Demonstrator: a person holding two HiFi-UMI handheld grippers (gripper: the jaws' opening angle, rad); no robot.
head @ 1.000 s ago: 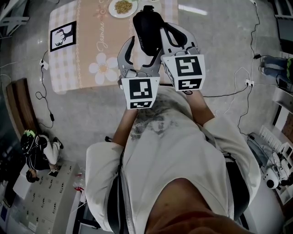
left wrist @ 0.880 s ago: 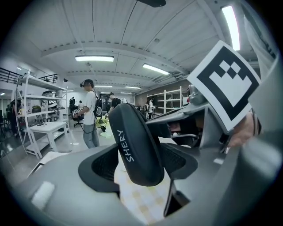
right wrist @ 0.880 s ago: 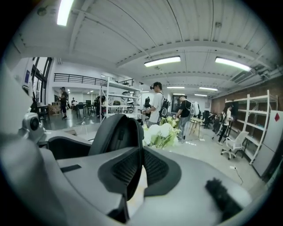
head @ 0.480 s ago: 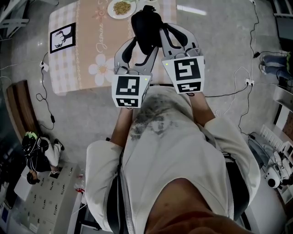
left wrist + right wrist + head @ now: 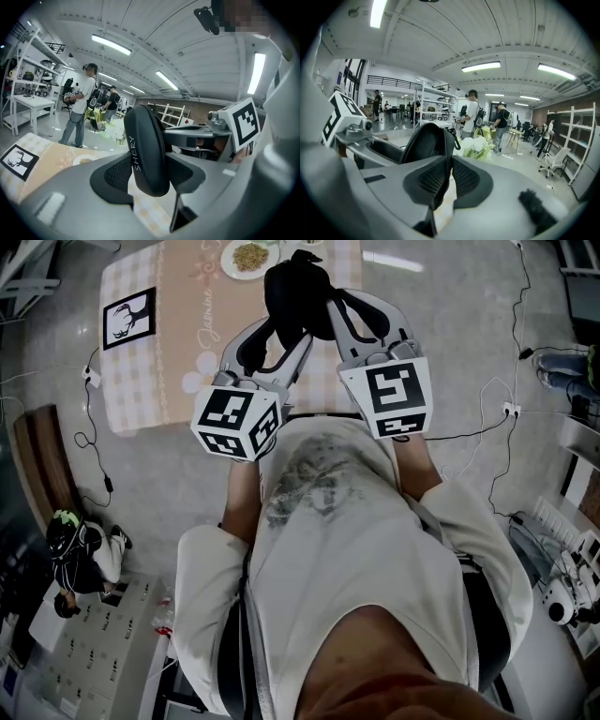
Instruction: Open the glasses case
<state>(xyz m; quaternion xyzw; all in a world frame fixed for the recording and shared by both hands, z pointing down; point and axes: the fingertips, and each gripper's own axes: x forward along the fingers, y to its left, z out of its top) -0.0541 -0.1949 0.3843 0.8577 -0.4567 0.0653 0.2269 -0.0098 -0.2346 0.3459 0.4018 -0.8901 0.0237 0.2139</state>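
Observation:
A black oval glasses case [image 5: 295, 292] hangs in the air over the table's near edge, held between both grippers. In the left gripper view the case [image 5: 143, 145] stands on edge between the pads of my left gripper [image 5: 150, 171], whose jaws are closing and touch it on both sides. My left gripper [image 5: 281, 329] reaches it from the lower left. My right gripper [image 5: 342, 310] comes from the right. In the right gripper view the jaws of my right gripper [image 5: 449, 176] pinch the thin rim of the case [image 5: 424, 140] and are opening slightly.
Below lies a table [image 5: 159, 352] with a checked, flowered cloth, a plate of food [image 5: 249, 254] at its far side and a black deer card [image 5: 128, 317] on the left. Cables run over the grey floor. People stand among shelves in the background.
My left gripper has rolled so its marker cube tips to the left, and its jaws have narrowed onto the case. The case has shifted slightly up and left.

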